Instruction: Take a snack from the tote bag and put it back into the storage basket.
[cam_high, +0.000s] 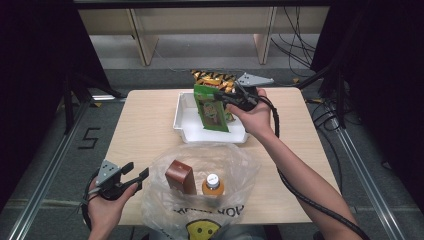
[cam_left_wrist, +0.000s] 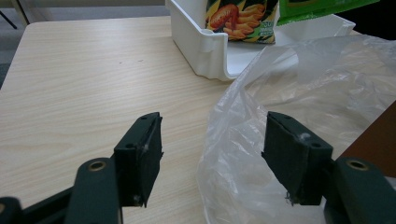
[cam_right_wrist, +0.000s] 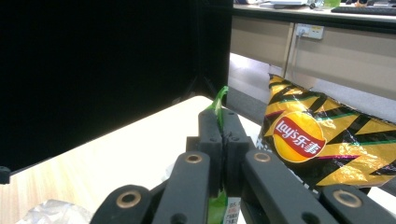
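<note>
The green snack packet (cam_high: 212, 108) hangs above the white tray (cam_high: 186, 125) at the far side of the table (cam_high: 145, 125), its long axis running from top edge down to the tray, printed face toward the camera and slightly tilted. The right tongs (cam_high: 220, 96) are clenched on its upper edge; in the right gripper view the jaws meet on the green foil, beside a yellow-black chip bag (cam_right_wrist: 322, 140). The left tongs (cam_high: 137, 172) are spread wide, holding nothing, just beside the clear plastic bag (cam_high: 200, 170) containing a brown carton (cam_high: 181, 177) and a bottle (cam_high: 213, 185).
</note>
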